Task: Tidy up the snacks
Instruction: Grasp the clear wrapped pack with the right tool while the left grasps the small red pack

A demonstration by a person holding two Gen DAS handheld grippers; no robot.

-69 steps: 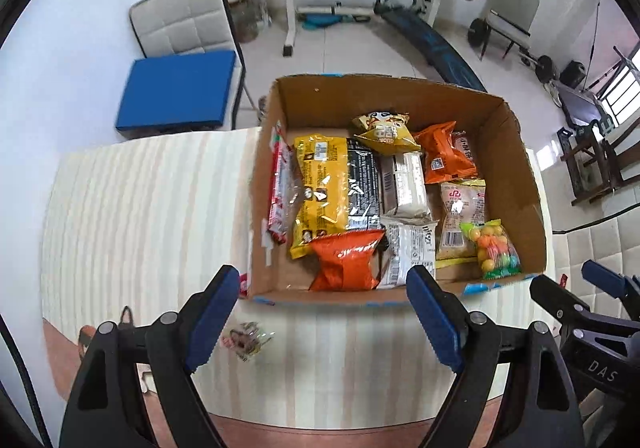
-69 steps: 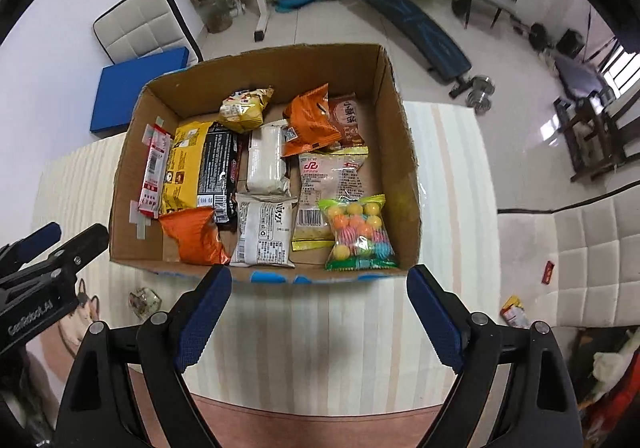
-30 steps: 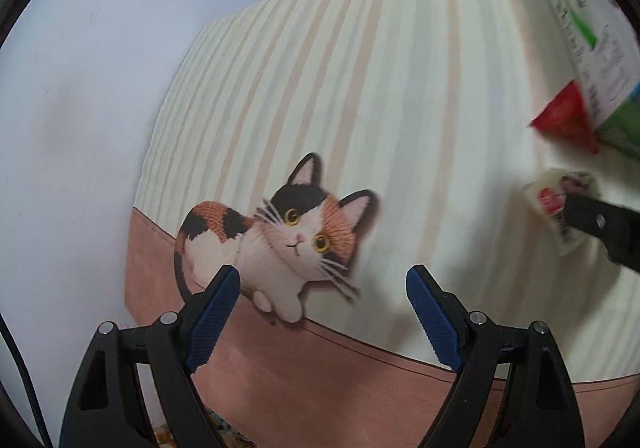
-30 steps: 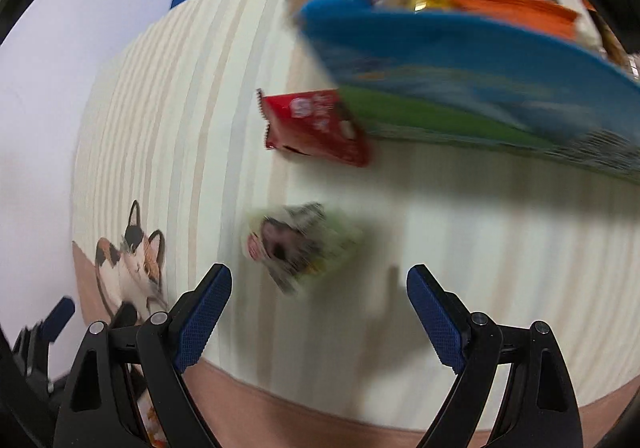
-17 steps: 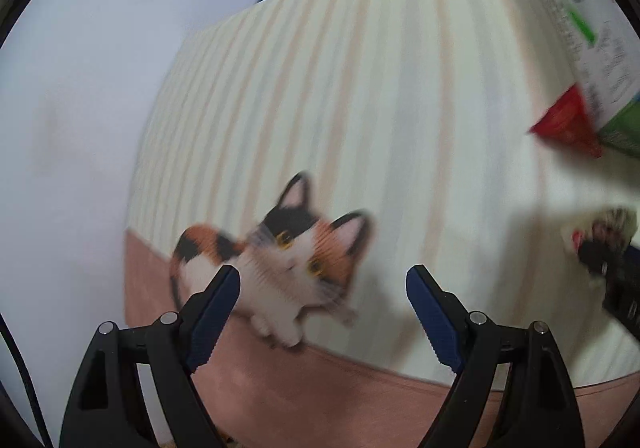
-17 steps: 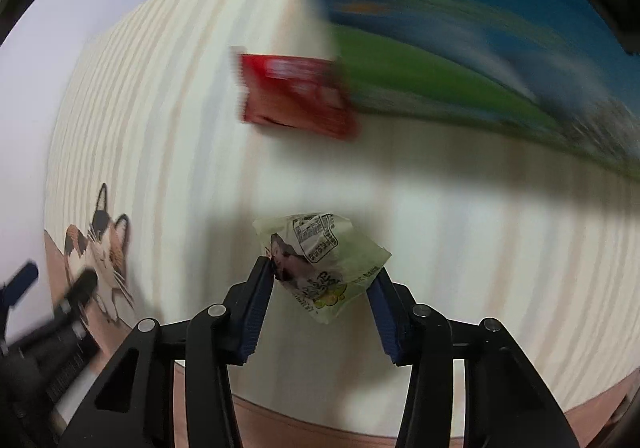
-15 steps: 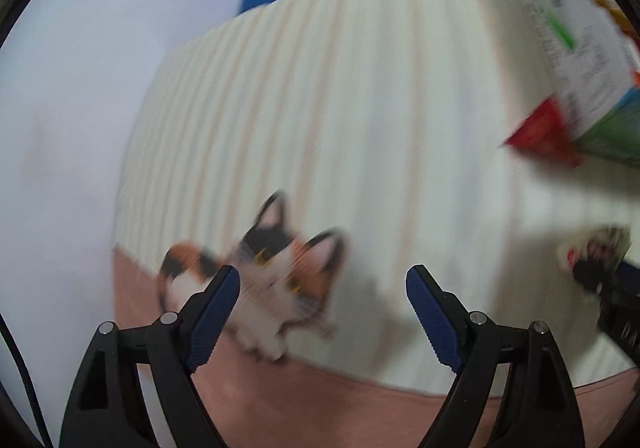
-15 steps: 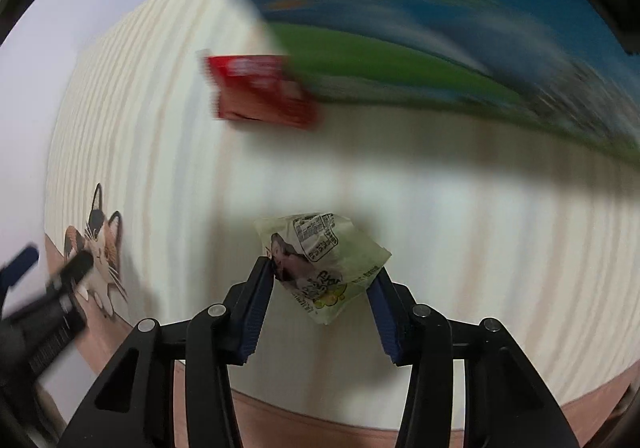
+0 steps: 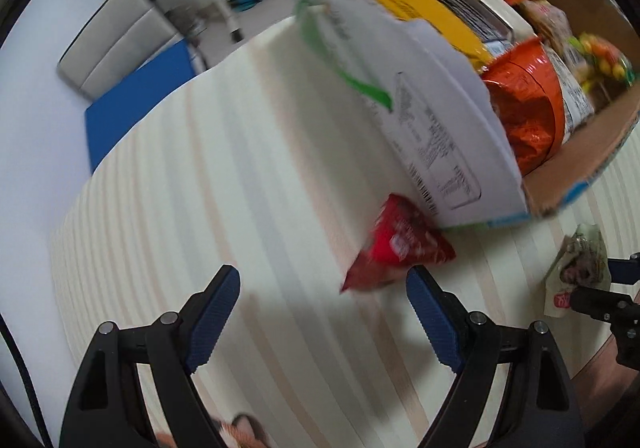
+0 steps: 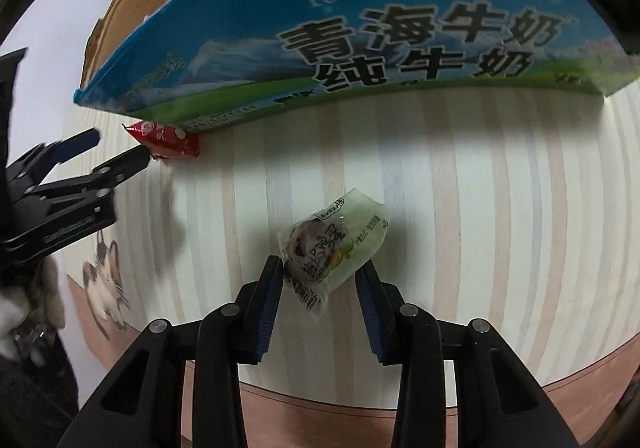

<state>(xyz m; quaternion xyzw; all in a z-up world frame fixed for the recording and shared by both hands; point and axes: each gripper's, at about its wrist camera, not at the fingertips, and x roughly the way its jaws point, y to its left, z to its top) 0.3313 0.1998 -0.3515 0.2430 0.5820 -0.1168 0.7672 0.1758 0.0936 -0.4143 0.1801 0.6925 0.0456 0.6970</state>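
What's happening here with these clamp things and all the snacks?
A person holding two grippers is tidying loose snacks into a cardboard box already full of packets. The right gripper is shut on a pale green packet, held just above the striped table in front of the box. The left gripper is open and empty, pointed at a red packet lying on the table against the box's corner.

I see a glossy, crinkled plastic snack packet (image 10: 334, 244) between my right claw (image 10: 320, 280)'s ribbed blue pads (image 10: 268, 304); a shiny red foil wrapper (image 9: 394, 246); a printed cardboard box (image 10: 360, 36); a matt striped cloth surface (image 10: 480, 208).
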